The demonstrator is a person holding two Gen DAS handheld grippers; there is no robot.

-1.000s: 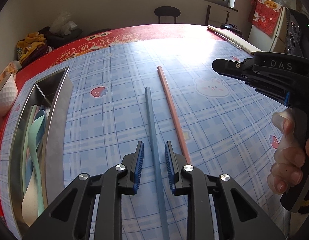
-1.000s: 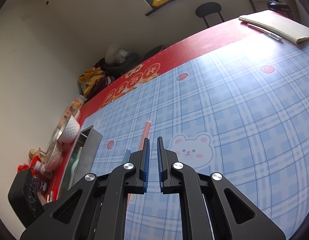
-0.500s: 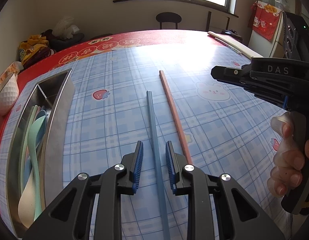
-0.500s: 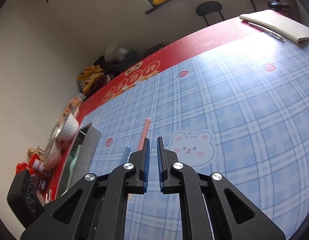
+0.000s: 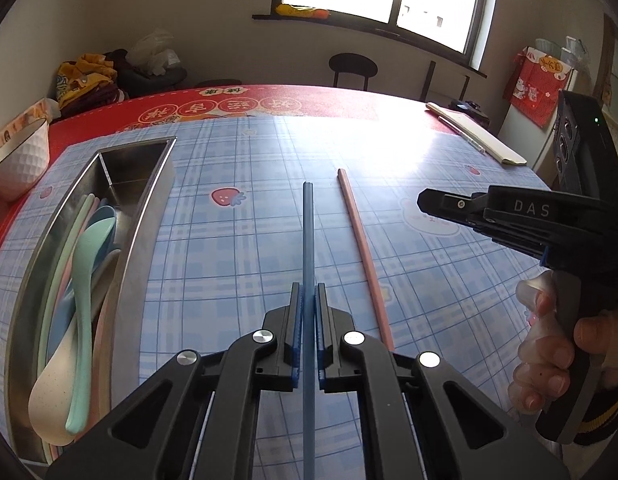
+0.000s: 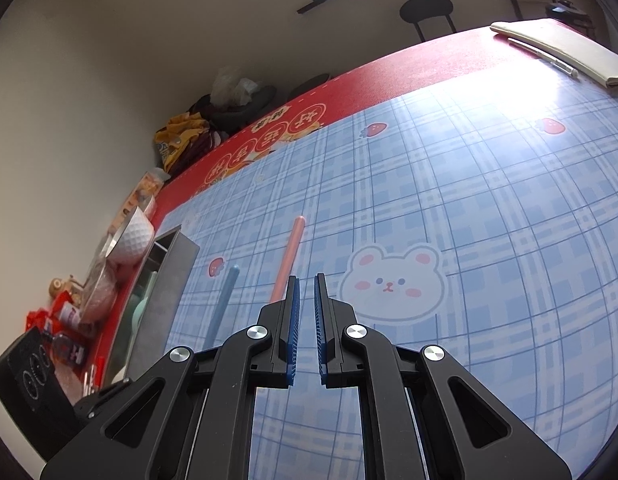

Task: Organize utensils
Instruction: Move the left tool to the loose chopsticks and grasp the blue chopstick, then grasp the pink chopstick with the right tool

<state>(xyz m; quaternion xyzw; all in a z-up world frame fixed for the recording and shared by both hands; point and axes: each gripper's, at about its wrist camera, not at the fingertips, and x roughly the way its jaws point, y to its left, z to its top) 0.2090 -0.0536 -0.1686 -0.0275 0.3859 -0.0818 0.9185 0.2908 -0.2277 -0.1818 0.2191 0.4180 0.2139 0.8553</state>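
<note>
Left hand-held gripper (image 5: 308,300): clenched on the blue chopstick (image 5: 308,232), its blue pads pressed against the stick on both sides.
Blue chopstick: runs straight forward from between the left fingers, far tip pointing toward the window; whether it touches the surface (image 5: 237,264) or is lifted I cannot tell. In the right wrist view it shows as a pale blue stick (image 6: 223,300) left of the pink one.
Pink chopstick (image 5: 363,252): lies flat on the surface just right of the blue one, nearly parallel to it, apart from it. In the right wrist view its far part (image 6: 289,256) shows ahead of the right fingers; the near part is hidden behind them.
Right hand-held gripper (image 6: 305,288): released, nothing between its pads, a narrow gap showing; held above the surface. From the left wrist view it sits at the right edge (image 5: 429,202), gripped by the person's hand (image 5: 549,360).
Metal tray (image 5: 149,216): long steel box at the left of the surface, well apart from the chopsticks; a divider crosses it near the far end.
Spoons (image 5: 89,280): pastel green, blue, pink and cream, piled lengthwise in the tray's near compartment.
White bowl (image 5: 17,156): on the red border, beside the tray's far end.
Notebook (image 5: 477,140): far right corner of the surface, a pen beside it.
</note>
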